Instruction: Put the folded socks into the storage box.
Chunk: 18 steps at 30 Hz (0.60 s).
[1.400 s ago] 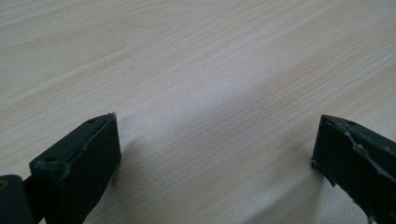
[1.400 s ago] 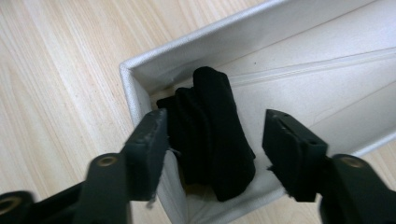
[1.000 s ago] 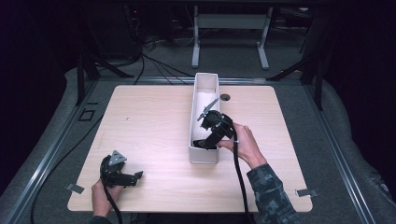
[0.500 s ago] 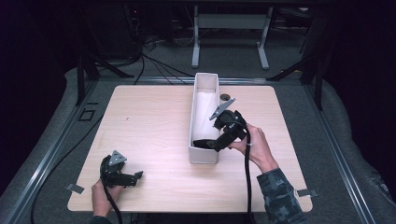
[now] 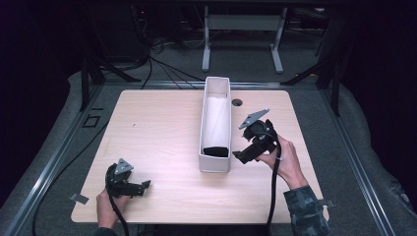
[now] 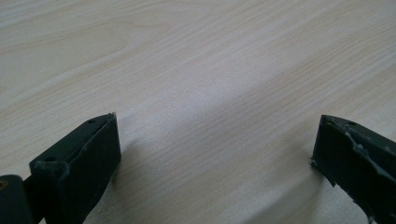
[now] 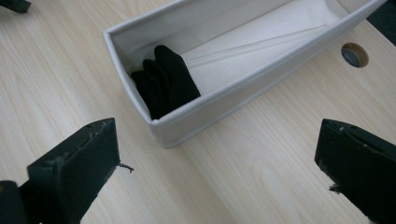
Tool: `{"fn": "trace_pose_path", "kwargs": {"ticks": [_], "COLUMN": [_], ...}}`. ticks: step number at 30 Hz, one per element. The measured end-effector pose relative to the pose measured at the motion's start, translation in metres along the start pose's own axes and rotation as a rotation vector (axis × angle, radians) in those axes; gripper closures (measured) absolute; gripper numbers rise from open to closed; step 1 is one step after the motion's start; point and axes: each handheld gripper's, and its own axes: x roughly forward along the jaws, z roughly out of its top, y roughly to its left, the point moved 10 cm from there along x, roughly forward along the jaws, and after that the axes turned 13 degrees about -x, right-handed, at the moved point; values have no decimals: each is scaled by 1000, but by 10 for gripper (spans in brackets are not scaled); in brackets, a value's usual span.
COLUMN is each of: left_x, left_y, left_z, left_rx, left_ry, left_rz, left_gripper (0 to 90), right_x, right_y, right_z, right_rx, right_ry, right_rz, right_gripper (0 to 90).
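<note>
Right gripper [image 5: 242, 156]: just beside the right wall of the white bin, near its near end; its jaws have just been opening and now stand spread wide with nothing between them, over bare wood.
Left gripper [image 5: 143, 187]: low at the near left corner of the table [image 5: 162, 128], well apart from the bin; jaws released and wide, only wood grain between them in the left gripper view.
White bin [image 5: 215, 163]: long, narrow, open-topped, running from the far edge toward the near edge, a little right of the table's middle.
Black items [image 7: 164, 80]: a few flat dark pieces leaning together inside the bin, against its near end wall; what they are I cannot tell.
Rest of the bin: pale lining, bare toward the far end.
Cable hole [image 5: 237, 103]: round, in the table top just right of the bin's far end.
In the way: the bin's near end wall and right wall stand between the right gripper and the black items.
Hands: one on each gripper, reaching in from the near edge.
</note>
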Motion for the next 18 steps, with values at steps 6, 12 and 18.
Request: {"fn": "trace_pose_path", "kwargs": {"ticks": [6,12,18], "left_x": [0,0,0], "left_y": [0,0,0], "left_z": [0,0,0], "left_rx": [0,0,0], "left_ry": [0,0,0], "left_rz": [0,0,0], "left_gripper": [10,10,10], "right_x": [-2,-4,-3], "right_y": [-2,-2,-2], "right_z": [-18,-38,-54], "right_rx": [21,53,77], "right_ry": [7,13,18], "right_rz": [-21,-32,-34], "right_gripper": [0,0,0]}}
